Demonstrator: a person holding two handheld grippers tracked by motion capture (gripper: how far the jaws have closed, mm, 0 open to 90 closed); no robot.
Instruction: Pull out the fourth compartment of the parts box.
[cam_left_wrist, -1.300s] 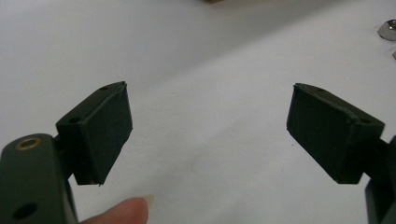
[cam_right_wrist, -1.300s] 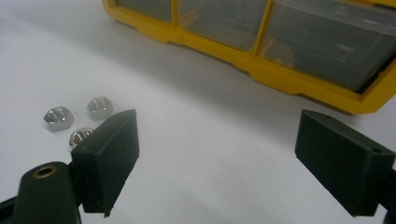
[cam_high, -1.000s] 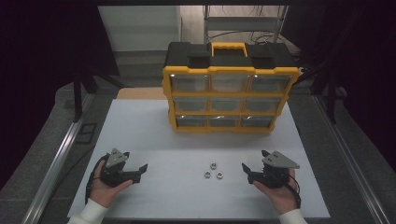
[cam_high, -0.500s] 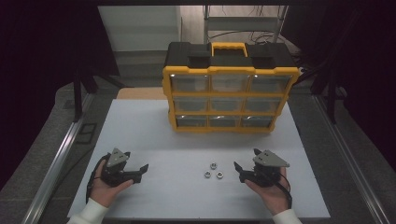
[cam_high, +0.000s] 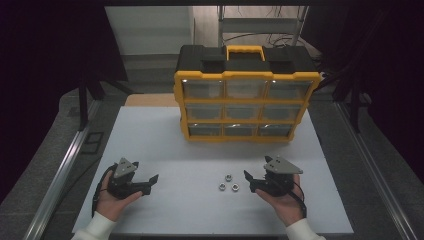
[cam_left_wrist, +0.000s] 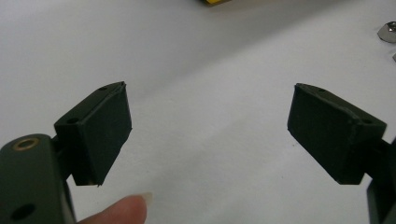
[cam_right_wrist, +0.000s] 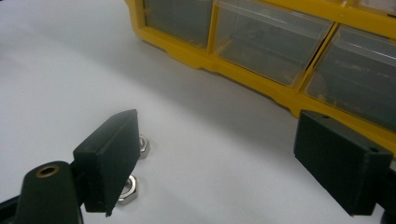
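High view is showing three small steel nuts (cam_high: 228, 183) lying clustered on the white counter (cam_high: 165, 145), just left of your right gripper (cam_high: 248, 178), whose jaws are standing wide apart. They are looking hard, light and slippery, so pinch one across its flats. Your left gripper (cam_high: 152, 180) is waiting apart too, empty.
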